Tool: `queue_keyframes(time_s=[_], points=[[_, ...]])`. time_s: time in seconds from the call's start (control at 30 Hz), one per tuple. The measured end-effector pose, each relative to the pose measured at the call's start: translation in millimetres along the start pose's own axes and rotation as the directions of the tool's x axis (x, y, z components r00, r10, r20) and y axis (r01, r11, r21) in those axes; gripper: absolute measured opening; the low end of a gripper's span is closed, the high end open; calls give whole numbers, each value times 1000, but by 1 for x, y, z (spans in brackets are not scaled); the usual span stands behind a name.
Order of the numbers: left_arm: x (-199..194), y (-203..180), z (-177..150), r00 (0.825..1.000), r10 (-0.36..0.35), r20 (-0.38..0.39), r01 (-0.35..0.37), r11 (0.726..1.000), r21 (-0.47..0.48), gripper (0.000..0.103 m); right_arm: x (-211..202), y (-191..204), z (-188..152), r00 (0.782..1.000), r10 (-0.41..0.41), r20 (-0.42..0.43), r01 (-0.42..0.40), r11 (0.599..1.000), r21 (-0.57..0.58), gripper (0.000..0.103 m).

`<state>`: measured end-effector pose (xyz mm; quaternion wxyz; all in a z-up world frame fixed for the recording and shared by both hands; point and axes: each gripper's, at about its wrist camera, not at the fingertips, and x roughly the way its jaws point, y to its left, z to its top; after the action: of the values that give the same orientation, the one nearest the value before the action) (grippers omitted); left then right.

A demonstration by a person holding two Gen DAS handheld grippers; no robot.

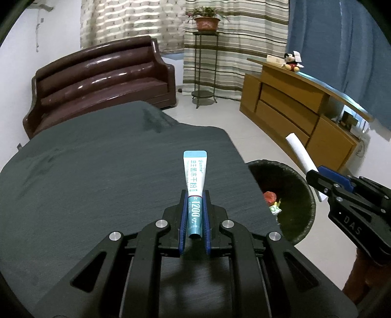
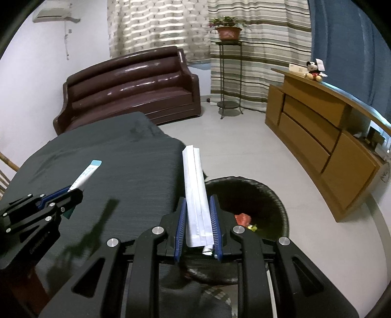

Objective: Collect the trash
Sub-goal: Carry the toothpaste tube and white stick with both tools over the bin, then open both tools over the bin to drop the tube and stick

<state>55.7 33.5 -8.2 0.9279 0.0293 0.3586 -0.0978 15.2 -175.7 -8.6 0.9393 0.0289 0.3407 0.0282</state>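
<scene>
My left gripper [image 1: 194, 195] is shut on a teal and white tube [image 1: 194, 176] and holds it above the dark grey table [image 1: 97, 171]. My right gripper [image 2: 198, 203] is shut on a long folded white paper wrapper [image 2: 195, 186], held over the near rim of the dark round trash bin [image 2: 268, 195]. The bin [image 1: 300, 195] stands on the floor right of the table and holds red and yellow-green scraps [image 2: 243, 219]. In the left wrist view the right gripper [image 1: 317, 175] with its paper [image 1: 301, 154] is at the right. In the right wrist view the left gripper [image 2: 70, 192] with the tube [image 2: 85, 175] is at the left.
A brown leather sofa [image 1: 102, 80] stands behind the table. A wooden sideboard [image 1: 293, 107] with a Mickey toy [image 1: 290, 61] runs along the right wall. A metal plant stand with a potted plant [image 1: 206, 22] is by the striped curtains. Pale floor lies between them.
</scene>
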Motion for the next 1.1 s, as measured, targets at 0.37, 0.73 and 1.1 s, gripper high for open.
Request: queue_keyframes(time_s=[0.37,0.73,1.1], points=[[13,-35,5,999,-32,-11,33,999,42,11,-2,-25,-2,999,-40,9,40,999,37,21],[28,-62,14,998,-63,-15,64,995,75,11,1,-46,-4,997,-76,6,75,994,79,21],[49,-78,19,996,-78,-38,81,992,93,12,12,-55,-4,996,-87,-13,88,990,108,21]])
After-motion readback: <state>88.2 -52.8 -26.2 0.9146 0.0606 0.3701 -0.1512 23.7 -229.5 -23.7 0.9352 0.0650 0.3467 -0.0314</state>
